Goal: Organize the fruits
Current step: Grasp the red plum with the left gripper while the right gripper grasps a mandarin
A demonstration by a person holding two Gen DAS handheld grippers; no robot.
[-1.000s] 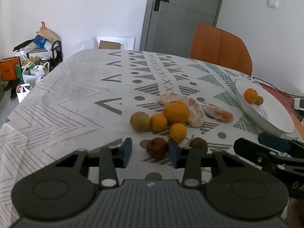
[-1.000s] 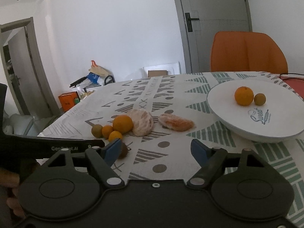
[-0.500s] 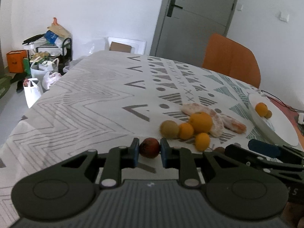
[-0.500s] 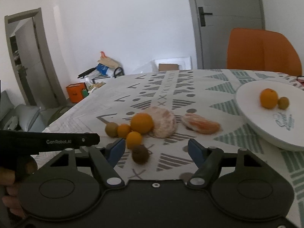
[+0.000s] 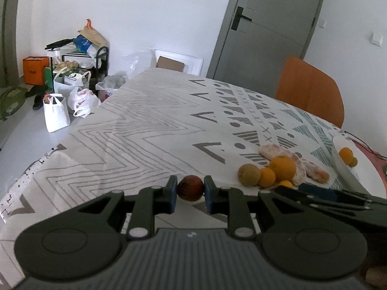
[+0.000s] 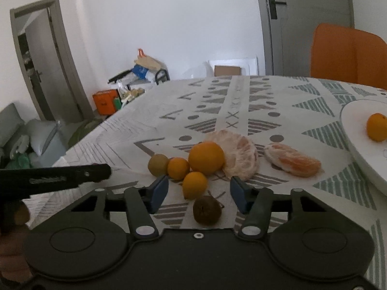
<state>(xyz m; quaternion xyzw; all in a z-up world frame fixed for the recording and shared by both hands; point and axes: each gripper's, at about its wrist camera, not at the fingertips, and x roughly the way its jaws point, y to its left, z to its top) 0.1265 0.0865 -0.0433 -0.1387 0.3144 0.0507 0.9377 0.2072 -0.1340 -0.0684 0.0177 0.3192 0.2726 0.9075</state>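
Observation:
My left gripper (image 5: 190, 194) is shut on a dark red round fruit (image 5: 190, 188), held just above the patterned tablecloth, left of the fruit pile. My right gripper (image 6: 199, 192) has its jaws closing; a brown round fruit (image 6: 207, 209) lies between them, untouched by either blue pad, with a small orange (image 6: 194, 184) just beyond. Behind sit a large orange (image 6: 206, 158), another small orange (image 6: 178, 168), a greenish-brown fruit (image 6: 158, 165) and two peeled citrus pieces (image 6: 238, 154). At the right, a white plate (image 6: 358, 149) holds an orange (image 6: 377, 126).
The table's left edge (image 5: 79, 130) drops to a floor with bags and a cluttered rack (image 5: 72, 72). An orange chair (image 5: 312, 91) stands at the far side. The left gripper's body (image 6: 60, 176) reaches in at the left of the right wrist view.
The left gripper closed on the dark red fruit and carried it left, away from the pile. The right gripper moved toward the pile, its jaws narrowing around the brown fruit.

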